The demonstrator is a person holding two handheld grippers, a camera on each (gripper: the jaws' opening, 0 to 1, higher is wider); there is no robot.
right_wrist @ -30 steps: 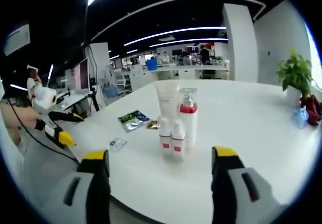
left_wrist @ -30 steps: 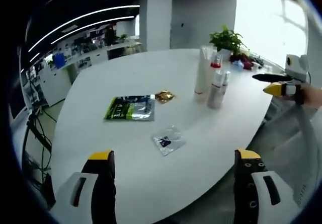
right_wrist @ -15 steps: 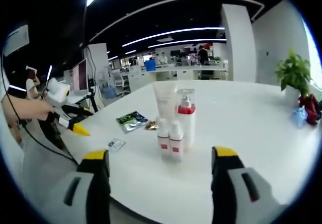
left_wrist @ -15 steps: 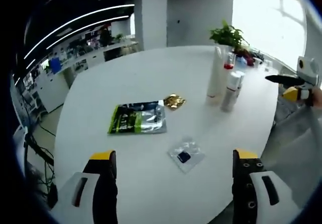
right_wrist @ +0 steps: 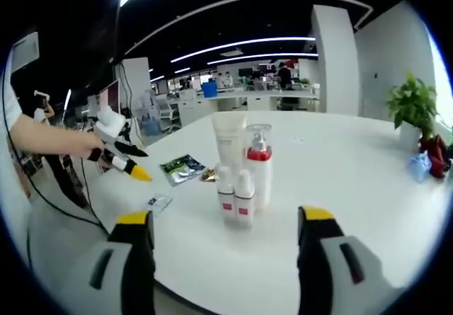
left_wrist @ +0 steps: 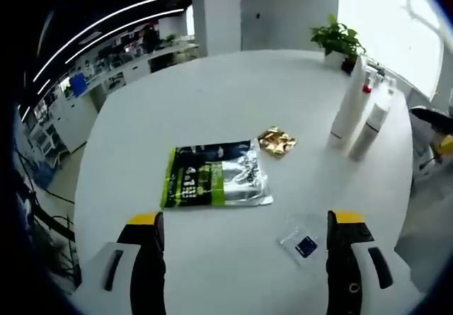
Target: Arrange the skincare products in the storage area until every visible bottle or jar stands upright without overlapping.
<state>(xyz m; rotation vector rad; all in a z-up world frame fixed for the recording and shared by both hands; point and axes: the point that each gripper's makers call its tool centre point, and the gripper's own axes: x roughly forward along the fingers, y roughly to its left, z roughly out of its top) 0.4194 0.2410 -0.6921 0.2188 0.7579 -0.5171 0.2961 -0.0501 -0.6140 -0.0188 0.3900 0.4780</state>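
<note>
Hovering wide open and empty, left tongs over the sachets, right tongs facing upright bottles.

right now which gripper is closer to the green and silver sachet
Left. The left gripper hovers just short of the green and silver sachet; the right gripper faces the bottle cluster, with the sachet beyond.

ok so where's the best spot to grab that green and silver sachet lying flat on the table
Probably by an edge. The green and silver sachet lies flat on the white table, so there is no body to close around. The left gripper hovers open just short of it; the sachet's near long edge faces those jaws, so coming in low from that side and pinching that edge looks easiest. The gold wrapper beyond stays clear.
</note>
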